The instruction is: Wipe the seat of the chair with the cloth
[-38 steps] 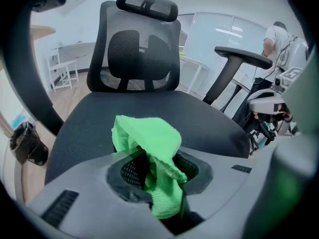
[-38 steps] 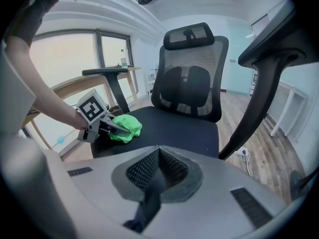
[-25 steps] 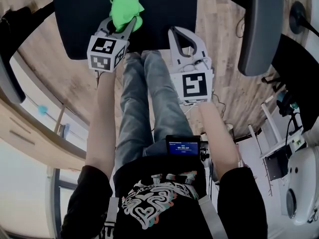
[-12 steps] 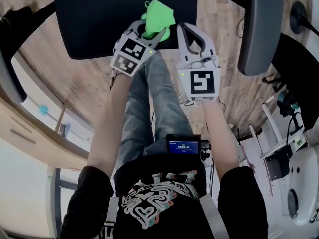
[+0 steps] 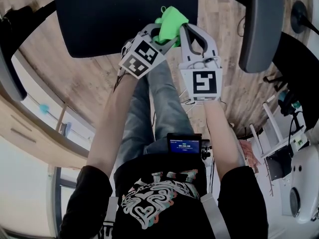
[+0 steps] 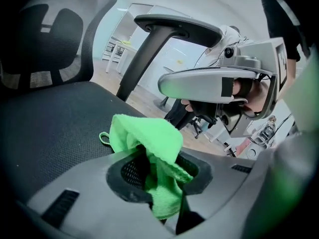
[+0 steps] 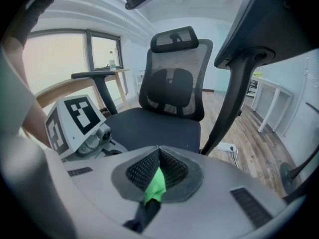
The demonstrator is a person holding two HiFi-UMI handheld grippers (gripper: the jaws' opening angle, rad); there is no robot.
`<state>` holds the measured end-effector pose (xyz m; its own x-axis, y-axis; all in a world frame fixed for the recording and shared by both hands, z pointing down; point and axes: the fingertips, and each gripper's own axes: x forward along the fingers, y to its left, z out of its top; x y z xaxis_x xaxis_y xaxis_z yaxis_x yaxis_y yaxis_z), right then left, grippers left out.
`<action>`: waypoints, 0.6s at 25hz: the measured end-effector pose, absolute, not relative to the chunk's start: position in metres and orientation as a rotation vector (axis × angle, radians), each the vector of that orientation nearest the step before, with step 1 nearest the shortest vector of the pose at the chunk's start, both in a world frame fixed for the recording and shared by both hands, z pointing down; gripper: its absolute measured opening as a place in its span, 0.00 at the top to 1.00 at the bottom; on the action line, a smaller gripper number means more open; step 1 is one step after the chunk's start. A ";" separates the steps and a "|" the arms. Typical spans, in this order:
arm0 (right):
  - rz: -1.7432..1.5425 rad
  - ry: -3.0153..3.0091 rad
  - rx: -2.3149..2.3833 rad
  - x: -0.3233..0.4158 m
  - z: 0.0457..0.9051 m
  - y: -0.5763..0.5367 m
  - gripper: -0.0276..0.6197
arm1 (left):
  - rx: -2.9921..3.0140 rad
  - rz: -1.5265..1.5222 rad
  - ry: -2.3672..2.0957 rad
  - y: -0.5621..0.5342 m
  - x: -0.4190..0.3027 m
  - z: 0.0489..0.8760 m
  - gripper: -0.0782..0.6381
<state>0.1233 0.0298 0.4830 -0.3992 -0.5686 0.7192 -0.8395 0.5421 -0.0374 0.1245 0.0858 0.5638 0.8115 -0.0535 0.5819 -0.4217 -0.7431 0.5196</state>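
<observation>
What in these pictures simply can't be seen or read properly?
Small screen, head view: text too small to read.
Chair seat, head view: far part cut off by top edge.
Cloth, left gripper view: lower end hidden inside left gripper.
Right gripper view: whether the right gripper pinches the green sliver is unclear.

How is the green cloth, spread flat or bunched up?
Bunched up: the cloth hangs crumpled in the left gripper's shut jaws, not flat on the seat.
</observation>
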 end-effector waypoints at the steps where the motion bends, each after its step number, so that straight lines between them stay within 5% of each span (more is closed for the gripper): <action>1: 0.528 -2.119 1.136 0.123 0.483 0.030 0.95 | 2.328 0.720 -0.346 0.086 0.125 0.564 0.74; 15: 0.530 -2.105 1.147 0.128 0.486 0.029 0.95 | 2.278 0.737 -0.389 0.082 0.124 0.570 0.74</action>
